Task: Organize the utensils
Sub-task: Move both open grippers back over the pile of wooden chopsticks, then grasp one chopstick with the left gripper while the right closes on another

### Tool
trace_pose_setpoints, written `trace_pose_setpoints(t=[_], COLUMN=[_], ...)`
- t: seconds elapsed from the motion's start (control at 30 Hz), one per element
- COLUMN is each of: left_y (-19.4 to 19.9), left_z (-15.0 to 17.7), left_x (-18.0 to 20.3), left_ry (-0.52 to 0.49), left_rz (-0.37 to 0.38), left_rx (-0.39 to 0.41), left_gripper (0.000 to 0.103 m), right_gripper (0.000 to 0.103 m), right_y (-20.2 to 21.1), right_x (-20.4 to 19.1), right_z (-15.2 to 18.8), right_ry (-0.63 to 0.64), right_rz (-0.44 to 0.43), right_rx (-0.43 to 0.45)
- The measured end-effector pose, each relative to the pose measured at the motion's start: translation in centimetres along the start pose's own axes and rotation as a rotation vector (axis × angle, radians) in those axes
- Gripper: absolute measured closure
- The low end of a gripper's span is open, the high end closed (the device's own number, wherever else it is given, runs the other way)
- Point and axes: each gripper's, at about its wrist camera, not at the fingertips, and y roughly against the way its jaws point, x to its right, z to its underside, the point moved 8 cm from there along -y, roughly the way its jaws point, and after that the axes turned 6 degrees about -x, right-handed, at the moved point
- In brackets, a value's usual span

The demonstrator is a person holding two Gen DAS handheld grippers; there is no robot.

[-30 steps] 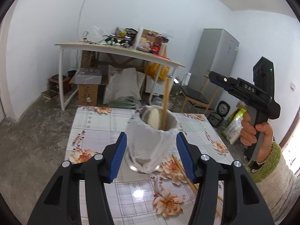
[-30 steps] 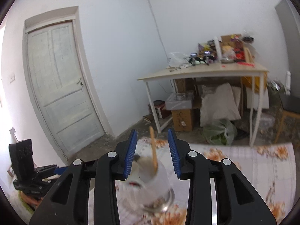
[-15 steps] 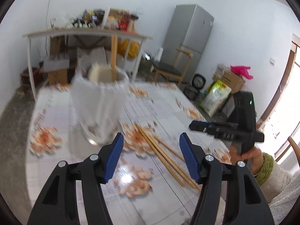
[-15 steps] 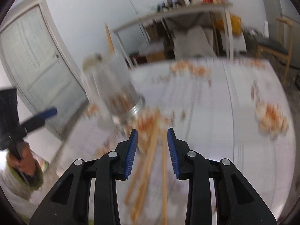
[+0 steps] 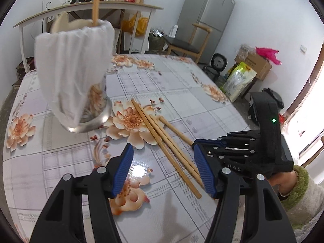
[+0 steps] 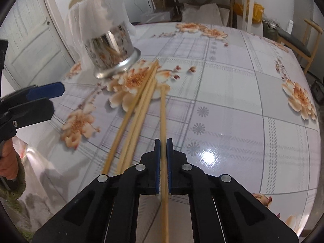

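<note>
Chopsticks (image 6: 139,109) lie loose on the flowered table (image 6: 232,93), and one single chopstick (image 6: 163,121) runs straight back between the blue pads of the right gripper (image 6: 163,147), whose jaws have just closed narrow upon it. The other three lie fanned just to its left, their far ends near the foot of the metal holder (image 6: 113,48). The left gripper (image 5: 164,162) hangs above the table with its jaws standing wide and nothing between them; the chopsticks lie beyond its right finger.

The holder stands upright, draped in a white cloth (image 5: 70,60). One chopstick (image 5: 95,4) stands up out of it beside a pale flat utensil (image 5: 60,21).

The left wrist view alone shows the right gripper from outside, clamped at the chopstick's near end, with a green-cuffed sleeve (image 5: 301,194) behind it. The right wrist view shows the holder's shiny wall below the cloth.
</note>
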Motion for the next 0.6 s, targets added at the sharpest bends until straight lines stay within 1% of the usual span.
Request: trace_pose_setpoints(t=[0.1,0.13,0.2,0.27,0.3,0.37,0.47,0.6], left_y=[-1.8,-2.4,-3.4,-4.2,-4.7,-5.4,-6.4,-7.1], left_z=[-0.1,-0.1,-0.1,-0.1,0.0,0.1,0.5,0.8], left_x=[0.2,0.4,0.7,1.0,1.1,1.4,1.2,0.8], left_ry=[-0.013,-0.019,-0.033,-0.043,-0.048,-0.054,-0.056,-0.031], left_rz=[-0.020,-0.027,-0.040,-0.047,-0.053,-0.066,-0.099,-0.101], left_rx=[-0.038,-0.051,-0.075,-0.093,-0.105,-0.123,-0.153,-0.182], left_gripper=[0.044,0.047,0.052,0.058,0.060,0.067,0.074,0.077], right_gripper=[0.099,0.099,0.099,0.099,0.099,0.099,0.099,0.099], right_y=[0.3,0.3,0.6,0.7,0.8,0.9,0.9,0.8], right_x=[1.2,1.8,3.1,3.8,3.9,4.0,4.0,4.0], right_z=[0.1,0.1,0.2,0.3,0.3,0.3,0.3,0.2], right_ry=[-0.047,-0.070,-0.135,-0.179,-0.193,-0.204,-0.214,-0.225], right_rz=[0.026,0.029,0.019,-0.007,-0.018,-0.025,-0.033,-0.048], right_rx=[0.015,0.020,0.033,0.041,0.046,0.051,0.061,0.068])
